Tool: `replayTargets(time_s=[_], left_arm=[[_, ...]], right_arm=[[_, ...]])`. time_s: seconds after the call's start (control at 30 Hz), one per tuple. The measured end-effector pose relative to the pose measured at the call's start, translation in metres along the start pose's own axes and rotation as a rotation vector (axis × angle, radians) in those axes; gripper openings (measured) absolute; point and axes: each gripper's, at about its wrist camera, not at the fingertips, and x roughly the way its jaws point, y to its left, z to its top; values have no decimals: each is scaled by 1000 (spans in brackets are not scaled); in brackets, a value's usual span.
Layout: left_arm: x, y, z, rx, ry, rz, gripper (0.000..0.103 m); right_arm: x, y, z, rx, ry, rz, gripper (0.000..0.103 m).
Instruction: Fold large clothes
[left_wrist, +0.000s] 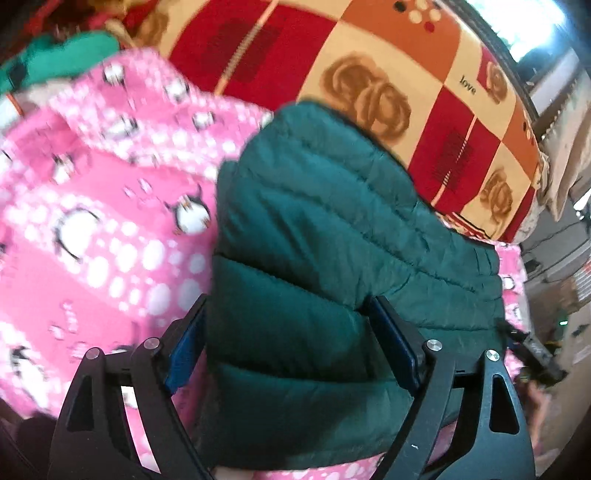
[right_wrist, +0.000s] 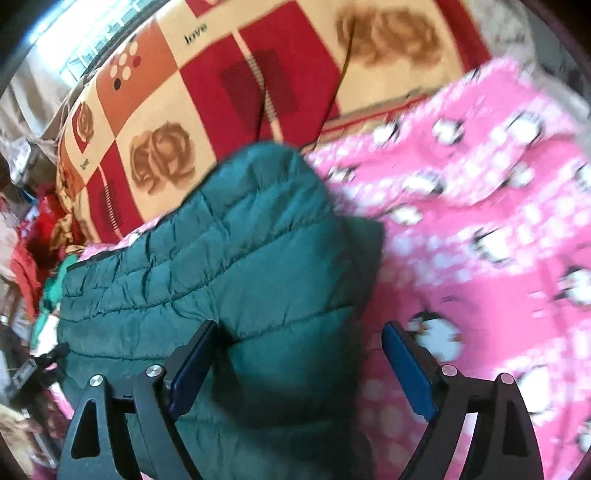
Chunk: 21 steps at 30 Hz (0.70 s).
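Observation:
A dark green quilted puffer jacket (left_wrist: 332, 240) lies folded on a pink penguin-print blanket (left_wrist: 92, 221). My left gripper (left_wrist: 288, 325) has its jaws wide apart around the jacket's near left end, blue pads on either side of the thick fold. In the right wrist view the same jacket (right_wrist: 221, 258) lies left of centre. My right gripper (right_wrist: 299, 343) is open around the jacket's near right end; its left pad touches the fabric and its right pad stands over the pink blanket (right_wrist: 480, 221).
A red, orange and cream patchwork quilt with roses (left_wrist: 388, 74) covers the bed behind the jacket. More clothes, green and red, lie at the far left (left_wrist: 55, 55). Clothes are also piled past the bed edge (right_wrist: 29, 240). A window shows (right_wrist: 81, 44).

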Motion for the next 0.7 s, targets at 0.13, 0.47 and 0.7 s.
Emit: replayTargets(time_s=[0.13, 0.47, 0.7], left_arm=[[-26, -25, -4, 103, -115, 101, 85], [-11, -98, -42, 286, -139, 210, 85], [2, -111, -63, 312, -171, 269, 85]], right_arm=[[-31, 21, -1, -64, -80, -44, 87], [-34, 107, -36, -187, -148, -55, 91], [-21, 130, -53, -225, -137, -77, 91]])
